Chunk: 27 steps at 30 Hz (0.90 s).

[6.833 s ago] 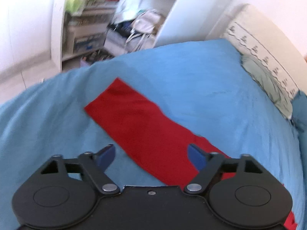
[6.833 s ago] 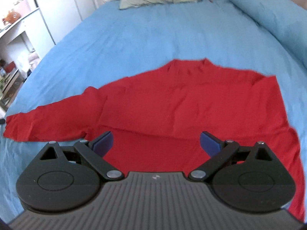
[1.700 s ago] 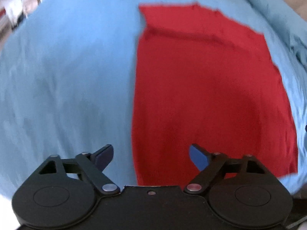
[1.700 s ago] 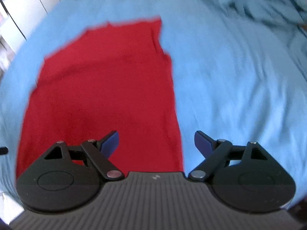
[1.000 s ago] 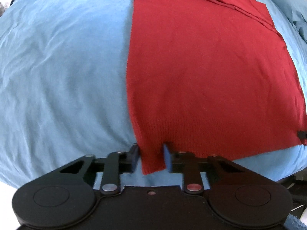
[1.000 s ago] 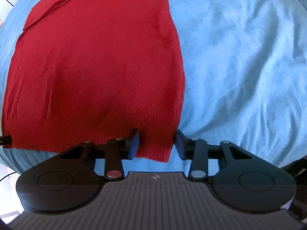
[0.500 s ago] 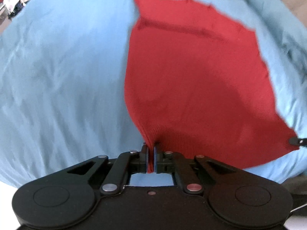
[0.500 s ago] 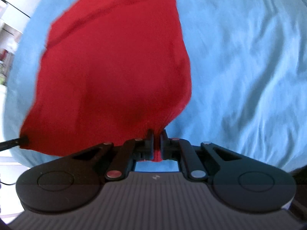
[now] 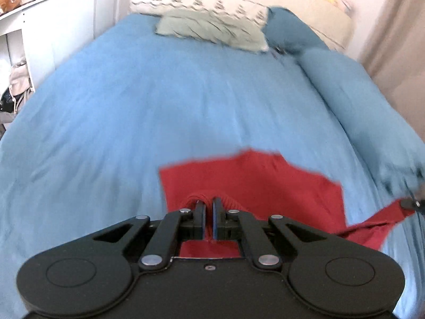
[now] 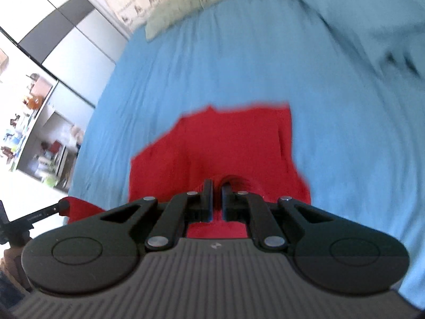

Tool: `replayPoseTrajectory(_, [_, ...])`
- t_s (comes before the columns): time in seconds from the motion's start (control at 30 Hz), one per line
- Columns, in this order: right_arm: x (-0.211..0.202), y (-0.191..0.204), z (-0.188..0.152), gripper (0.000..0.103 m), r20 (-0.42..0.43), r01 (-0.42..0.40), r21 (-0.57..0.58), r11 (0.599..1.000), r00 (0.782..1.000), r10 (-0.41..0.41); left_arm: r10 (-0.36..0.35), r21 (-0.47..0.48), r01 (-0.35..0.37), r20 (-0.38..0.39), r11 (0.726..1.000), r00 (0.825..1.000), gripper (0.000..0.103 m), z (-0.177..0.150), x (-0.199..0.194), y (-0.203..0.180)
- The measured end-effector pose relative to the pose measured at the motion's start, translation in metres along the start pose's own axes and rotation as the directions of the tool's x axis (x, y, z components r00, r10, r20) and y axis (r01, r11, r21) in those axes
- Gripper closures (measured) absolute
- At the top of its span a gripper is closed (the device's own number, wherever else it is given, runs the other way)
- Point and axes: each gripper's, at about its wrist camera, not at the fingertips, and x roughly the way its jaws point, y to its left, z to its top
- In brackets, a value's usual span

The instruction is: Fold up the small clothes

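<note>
A red knit sweater (image 9: 252, 178) lies on the blue bedsheet (image 9: 132, 106), its sleeves folded in. My left gripper (image 9: 208, 204) is shut on the sweater's bottom hem at its left corner and holds it raised over the garment. My right gripper (image 10: 217, 186) is shut on the hem's right corner of the sweater (image 10: 225, 138), also raised. The hem hangs between the two grippers. The right gripper's tip (image 9: 410, 203) shows at the right edge of the left wrist view, and the left gripper's tip (image 10: 62, 204) shows at the left of the right wrist view.
A pale green pillow (image 9: 212, 30) and a patterned headboard cushion (image 9: 199, 0) lie at the far end of the bed. A rolled blue duvet (image 9: 353, 93) runs along the right side. White shelves and cupboards (image 10: 39, 133) stand left of the bed.
Both grippers closed on the hem corners, then lifted and carried the hem forward over the sweater toward its collar. The views now tilt up to show the head of the bed.
</note>
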Motion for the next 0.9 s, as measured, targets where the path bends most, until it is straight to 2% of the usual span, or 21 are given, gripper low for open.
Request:
replayPoseTrajectory(0.13, [0.066,-0.017,0.053,0.082,0.062,0.026,-0.029,0.999,0.998,-0.024,0.025,-0.075,-0.022,0.036,0.997,0.999,0.098,0.032,0.082,0.015])
replayPoseTrajectory(0.27, [0.150,-0.048,0.072,0.082,0.073,0.069,-0.009,0.998,0.995,-0.068,0.063,-0.115,-0.060,0.020,0.991,0.998,0.098,0.038,0.156,0.026])
replayPoseTrajectory(0.43, [0.221,-0.077,0.080,0.082,0.079,0.136,0.033,0.990,0.987,-0.138,0.123,-0.116,-0.124,-0.011,0.986,0.992,0.098,0.028,0.198,0.033])
replayPoseTrajectory(0.57, [0.245,-0.083,0.076,0.082,0.088,0.168,0.013,0.986,0.982,-0.169,0.148,-0.106,-0.150,-0.022,0.983,0.989,0.097,0.024,0.209,0.029])
replayPoseTrajectory(0.63, [0.248,-0.082,0.075,0.080,0.089,0.177,-0.007,0.984,0.980,-0.176,0.142,-0.104,-0.144,-0.023,0.984,0.990,0.088,0.024,0.213,0.024])
replayPoseTrajectory(0.67, [0.248,-0.079,0.072,0.077,0.093,0.176,-0.019,0.984,0.980,-0.174,0.151,-0.093,-0.152,-0.019,0.984,0.988,0.066,0.023,0.211,0.021])
replayPoseTrajectory(0.7, [0.245,-0.078,0.073,0.068,0.104,0.179,-0.031,0.983,0.979,-0.175,0.162,-0.077,-0.162,-0.001,0.984,0.987,0.038,0.023,0.210,0.018])
replayPoseTrajectory(0.73, [0.239,-0.074,0.073,0.058,0.121,0.183,-0.040,0.982,0.977,-0.177,0.172,-0.066,-0.171,0.023,0.983,0.985,0.028,0.021,0.203,0.017])
replayPoseTrajectory(0.77, [0.234,-0.071,0.072,0.033,0.136,0.179,-0.049,0.983,0.976,-0.171,0.180,-0.057,-0.177,0.050,0.983,0.982,0.020,0.020,0.195,0.015])
replayPoseTrajectory(0.8, [0.227,-0.066,0.073,0.014,0.158,0.176,-0.065,0.982,0.974,-0.164,0.179,-0.046,-0.176,0.075,0.983,0.981,0.016,0.019,0.185,0.011])
replayPoseTrajectory(0.9, [0.206,-0.046,0.067,0.009,0.209,0.192,-0.149,0.970,0.965,-0.159,0.155,-0.009,-0.155,0.087,0.988,0.984,0.013,0.008,0.159,-0.001])
